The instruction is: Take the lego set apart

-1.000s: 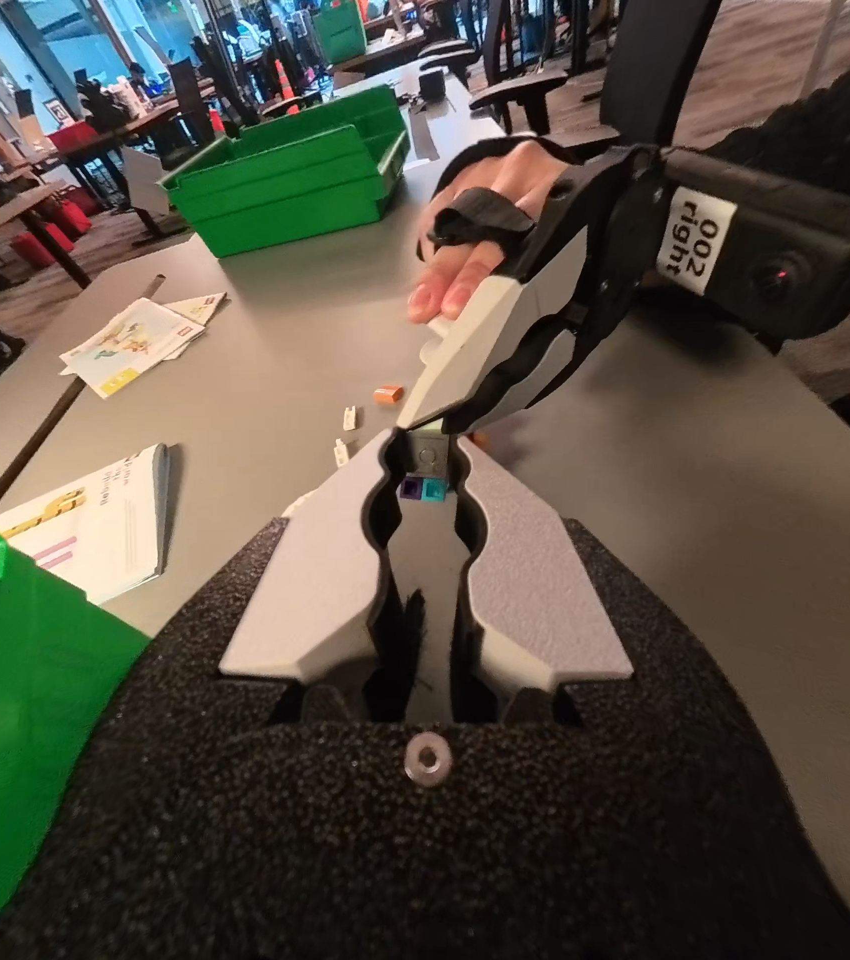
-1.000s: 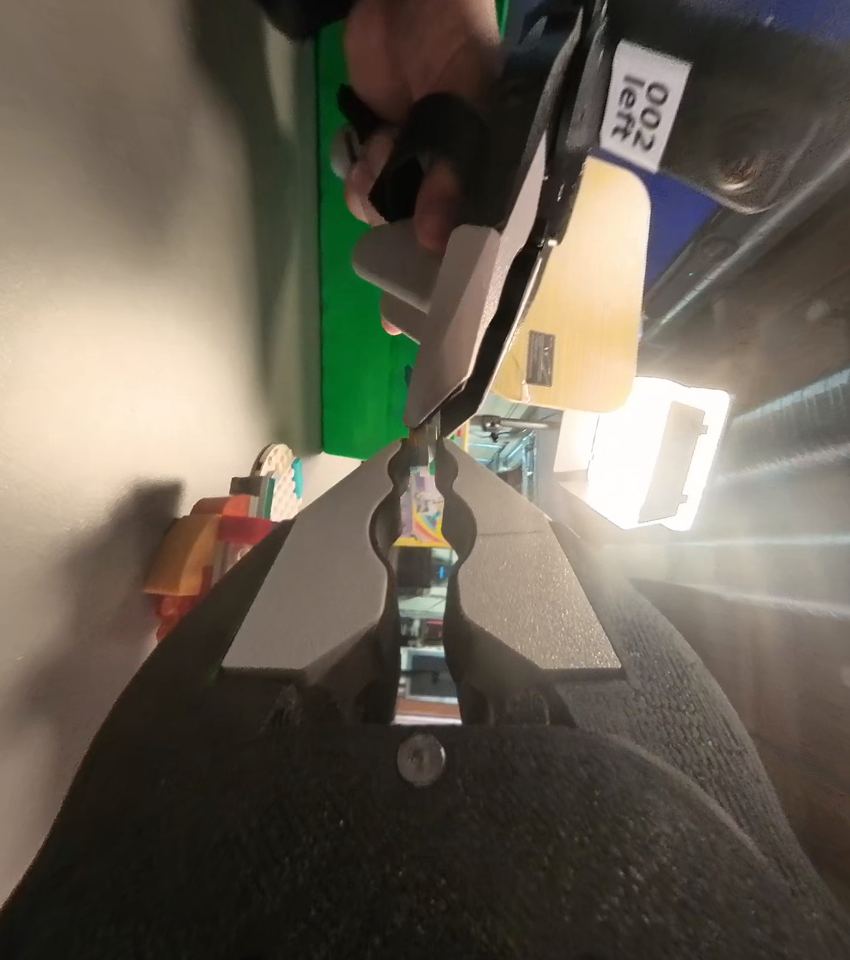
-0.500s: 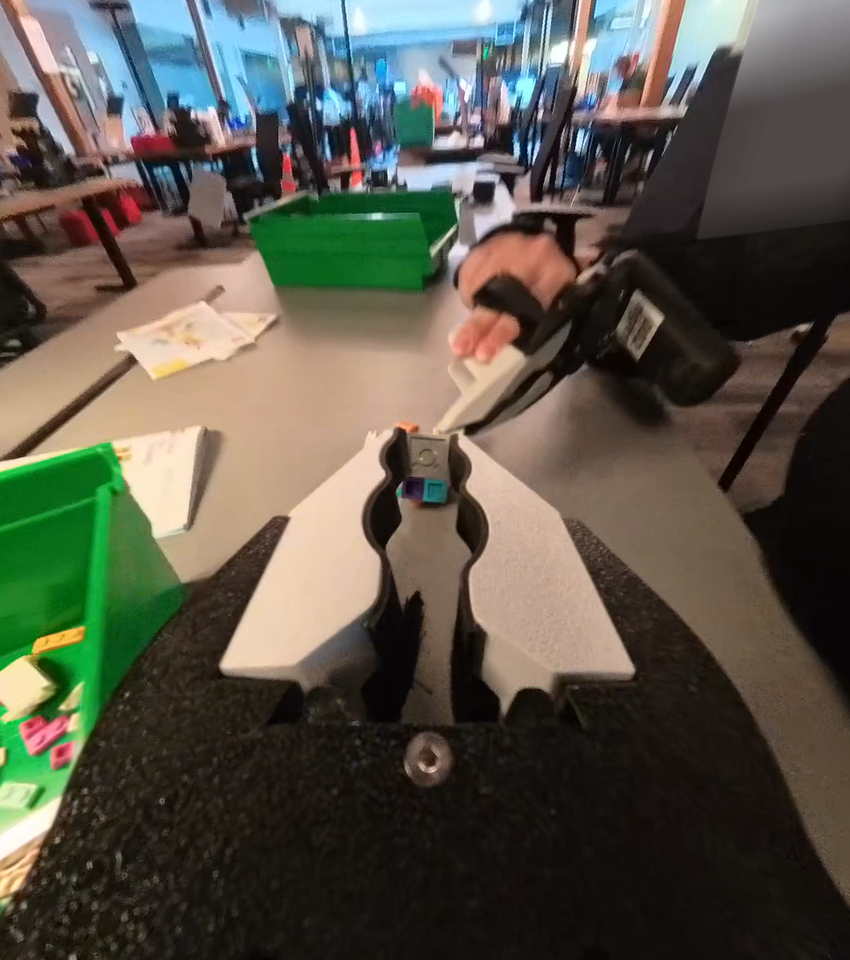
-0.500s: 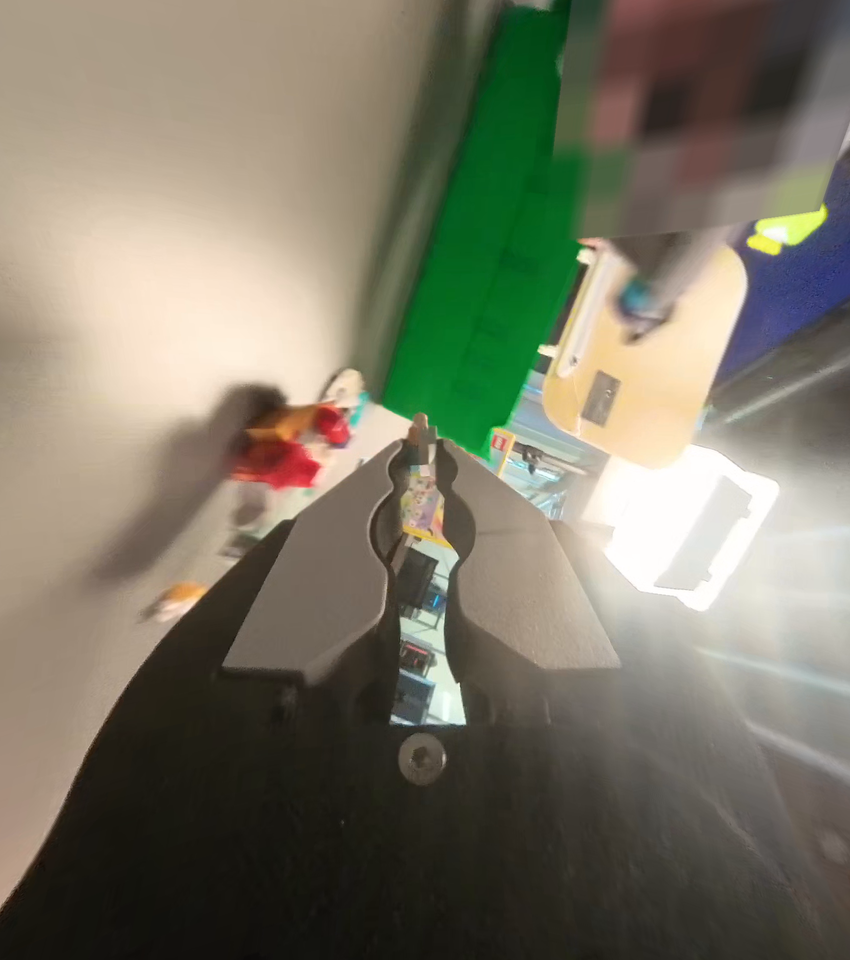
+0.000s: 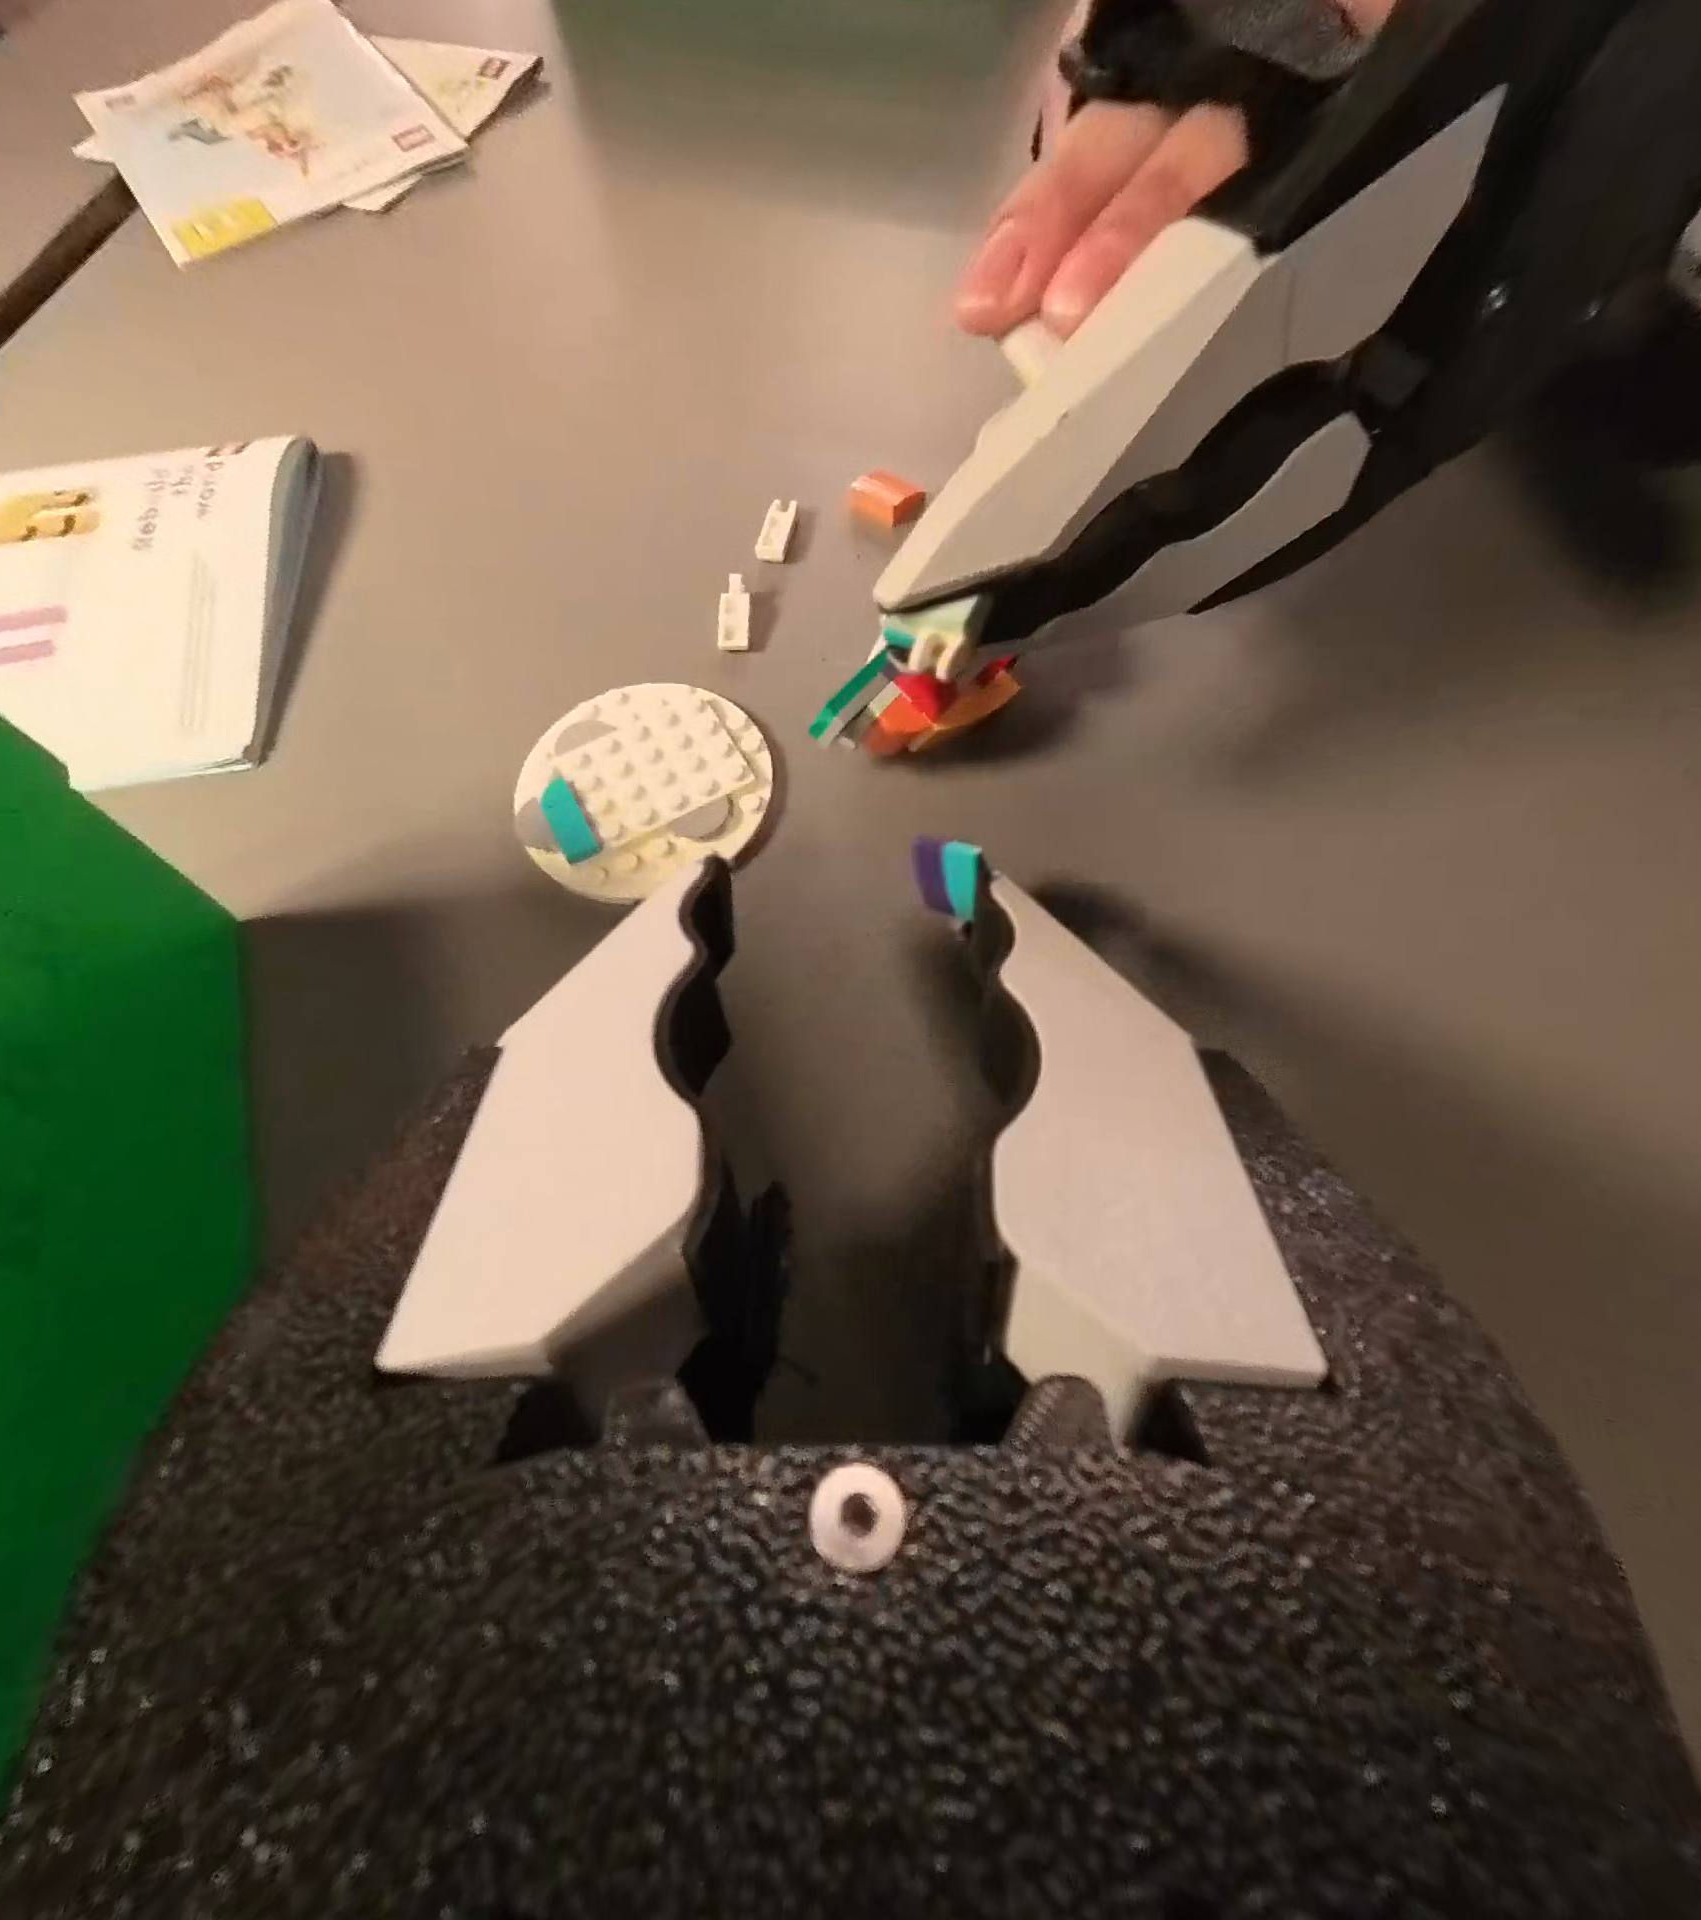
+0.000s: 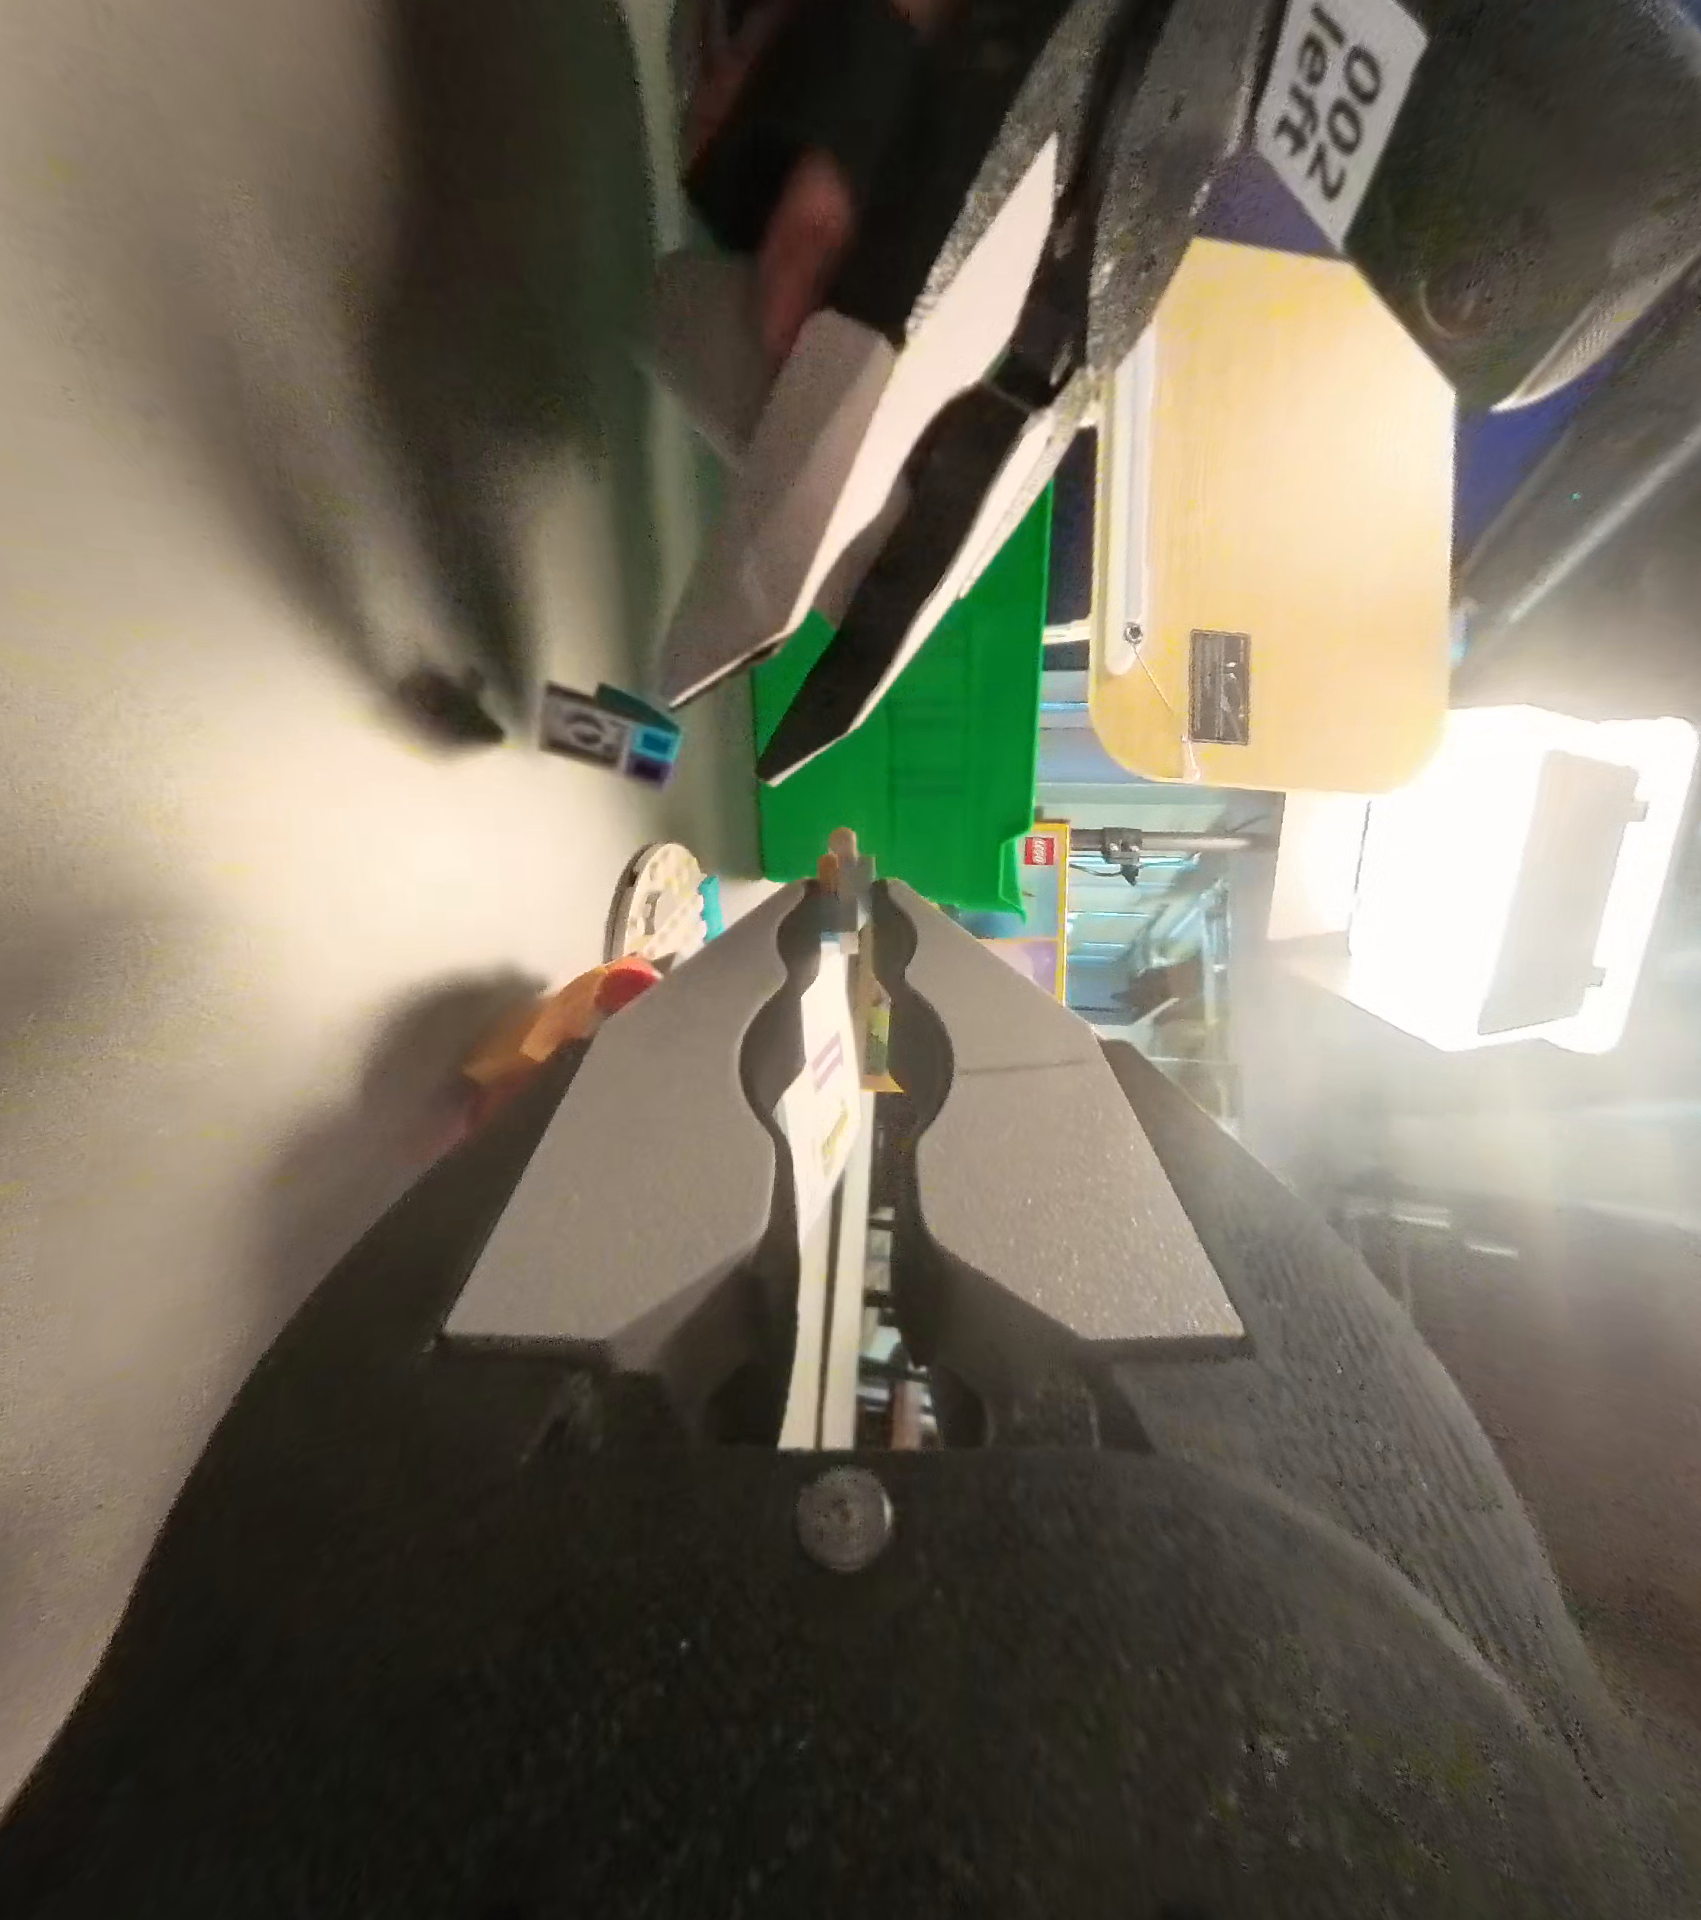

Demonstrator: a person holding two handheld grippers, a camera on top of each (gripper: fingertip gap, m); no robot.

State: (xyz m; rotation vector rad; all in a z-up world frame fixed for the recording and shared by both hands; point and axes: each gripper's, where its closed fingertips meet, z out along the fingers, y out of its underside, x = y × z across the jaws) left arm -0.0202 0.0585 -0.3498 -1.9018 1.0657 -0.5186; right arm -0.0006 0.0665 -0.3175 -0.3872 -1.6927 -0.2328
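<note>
On table (image 5: 534, 343): left gripper (image 5: 851, 894) wide, purple-teal piece (image 5: 948, 875) at its right tip; right gripper (image 5: 939, 623), 1 o'clock, pinches small piece (image 6: 844, 862).

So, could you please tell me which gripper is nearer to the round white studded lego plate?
Left. The left gripper is open with one fingertip at the round white studded lego plate's near edge; the right gripper is farther off, beyond it to the right.

Warm indoor light, glare, motion blur
</note>
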